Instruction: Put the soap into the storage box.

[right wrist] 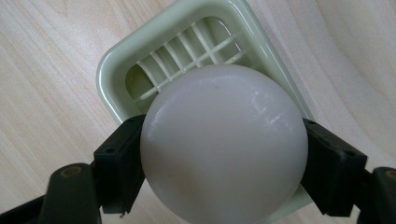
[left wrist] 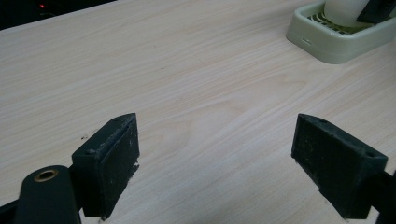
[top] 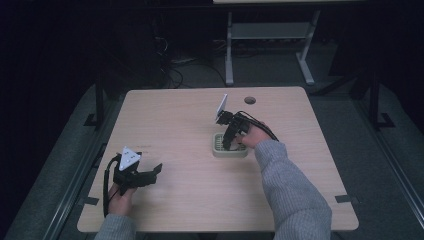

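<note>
**Soap held over its dish**

Where the right gripper view looks down its own jaws, we see a round white soap bar [right wrist: 224, 144] pinched between them, one black pad pressed against each side. Its lower edge is cut off by the frame, and it hides most of the pale green soap dish [right wrist: 112, 60] directly beneath; whether the bar touches the dish grid we cannot tell. From the high view, the right gripper [top: 231, 141] covers the bar at the dish [top: 218, 150], mid-table. Our left gripper [top: 154, 171] sits well apart near the wooden table's [top: 180, 115] front left edge, jaws spread wide with nothing between them.
</note>
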Action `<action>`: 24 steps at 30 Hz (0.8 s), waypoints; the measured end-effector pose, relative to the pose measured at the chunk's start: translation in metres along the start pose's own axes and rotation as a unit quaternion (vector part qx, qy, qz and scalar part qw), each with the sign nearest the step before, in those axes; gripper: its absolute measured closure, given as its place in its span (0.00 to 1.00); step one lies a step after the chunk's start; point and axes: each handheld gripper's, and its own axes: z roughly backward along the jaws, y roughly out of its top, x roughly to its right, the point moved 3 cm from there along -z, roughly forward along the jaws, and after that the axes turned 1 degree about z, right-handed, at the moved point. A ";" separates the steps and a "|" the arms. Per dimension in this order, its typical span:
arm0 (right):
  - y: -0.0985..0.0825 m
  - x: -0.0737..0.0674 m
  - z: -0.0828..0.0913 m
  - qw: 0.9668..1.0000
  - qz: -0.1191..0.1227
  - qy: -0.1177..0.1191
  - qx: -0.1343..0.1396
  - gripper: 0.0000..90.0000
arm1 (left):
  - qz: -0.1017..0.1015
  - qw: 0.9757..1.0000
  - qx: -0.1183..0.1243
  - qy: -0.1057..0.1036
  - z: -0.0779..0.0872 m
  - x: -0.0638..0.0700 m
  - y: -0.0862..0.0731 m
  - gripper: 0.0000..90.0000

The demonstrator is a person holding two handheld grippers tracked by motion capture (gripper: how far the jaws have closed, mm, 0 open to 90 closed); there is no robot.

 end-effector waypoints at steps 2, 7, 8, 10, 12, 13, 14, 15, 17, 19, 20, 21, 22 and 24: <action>0.000 0.000 0.000 1.000 -0.001 0.000 0.000 0.26 | 0.001 1.000 0.000 0.000 0.000 0.000 0.000 0.17; 0.000 0.001 -0.001 1.000 0.000 0.000 -0.001 0.26 | 0.000 1.000 0.000 0.000 0.000 0.000 0.000 0.16; 0.000 0.001 -0.001 1.000 0.000 0.000 -0.001 0.26 | 0.000 1.000 0.001 0.001 0.000 0.000 0.000 0.17; 0.000 0.001 -0.001 1.000 0.000 0.000 -0.002 0.26 | 0.000 1.000 0.000 0.000 0.000 0.000 0.000 0.17; 0.000 0.001 -0.001 1.000 0.000 0.000 -0.001 0.26 | 0.001 1.000 0.000 0.000 0.000 0.000 0.000 0.17; 0.000 0.001 -0.001 1.000 0.001 0.000 -0.002 0.26 | 0.000 1.000 0.000 0.000 0.000 0.000 0.000 0.16; 0.000 0.001 -0.001 1.000 0.000 0.000 -0.002 0.26 | 0.000 1.000 0.000 0.000 0.000 0.000 0.000 0.16; -0.001 0.001 -0.001 1.000 -0.001 0.001 -0.002 0.26 | 0.000 1.000 0.000 0.000 0.000 0.000 0.000 0.16; -0.001 0.002 -0.001 1.000 0.001 0.001 -0.002 0.26 | 0.000 1.000 0.000 0.000 0.000 0.000 0.000 0.17; -0.001 0.002 -0.001 1.000 0.001 0.002 -0.003 0.26 | 0.000 1.000 0.000 0.001 0.000 0.000 0.000 0.16; -0.001 0.002 -0.001 1.000 0.002 0.001 -0.003 0.26 | 0.000 1.000 0.000 0.000 0.000 0.000 0.000 0.16; -0.001 0.002 -0.001 1.000 0.001 0.000 -0.002 0.26 | 0.000 1.000 0.000 0.000 0.000 0.000 0.000 0.16; -0.001 0.001 0.000 1.000 -0.001 0.000 0.000 0.26 | 0.000 1.000 0.000 0.001 0.000 0.000 0.000 0.16; -0.001 0.001 0.002 1.000 0.000 0.002 0.003 0.26 | 0.000 1.000 0.000 0.000 0.000 0.000 0.000 0.16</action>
